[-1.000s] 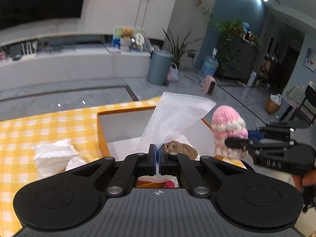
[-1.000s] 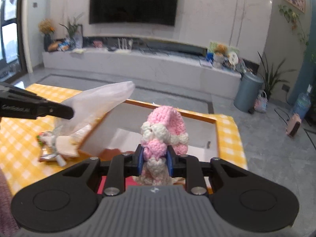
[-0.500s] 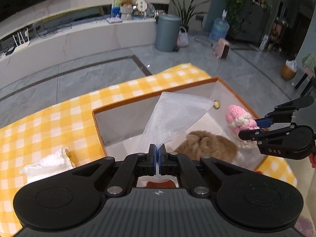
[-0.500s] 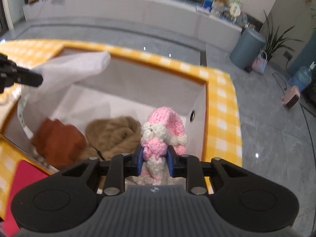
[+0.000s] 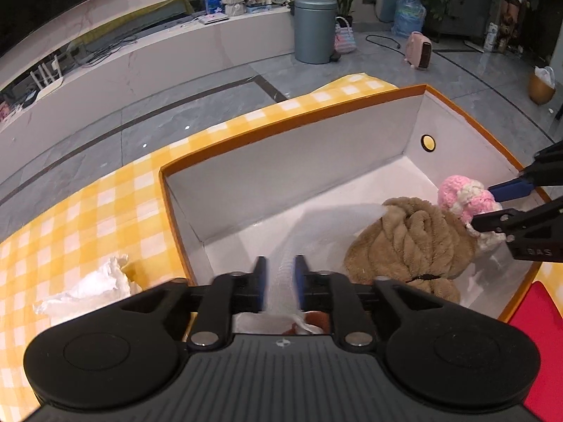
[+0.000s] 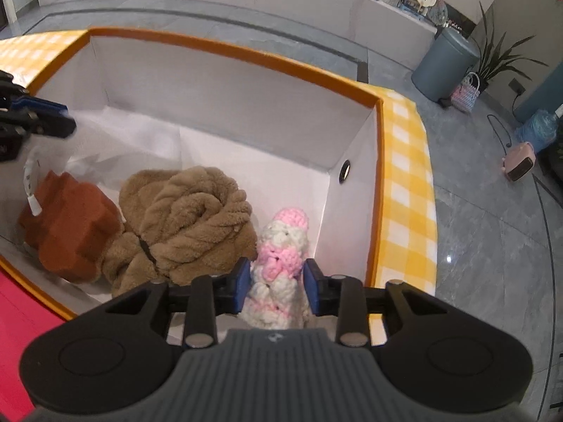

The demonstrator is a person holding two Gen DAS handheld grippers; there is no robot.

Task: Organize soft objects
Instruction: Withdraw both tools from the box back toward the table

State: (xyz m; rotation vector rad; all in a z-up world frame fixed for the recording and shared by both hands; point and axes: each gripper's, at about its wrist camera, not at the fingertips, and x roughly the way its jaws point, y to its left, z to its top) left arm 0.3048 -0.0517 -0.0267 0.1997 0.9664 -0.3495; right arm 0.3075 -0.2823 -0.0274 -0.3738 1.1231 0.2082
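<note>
Both jaws are opening: your left gripper (image 5: 279,283) lets a white mesh cloth (image 5: 316,232) slip down between its parted pads, while your right gripper (image 6: 276,286) frees one pink-and-white crocheted toy (image 6: 281,263), standing loose between its pads, so both drop into the orange-rimmed box (image 6: 246,52). Beyond lie one tan fleece bundle (image 6: 190,218), one rust-brown piece (image 6: 74,225), and outside, one crumpled tissue (image 5: 84,288)

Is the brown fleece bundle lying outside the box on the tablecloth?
No. The brown fleece bundle lies inside the box, beside the pink knitted piece.
</note>
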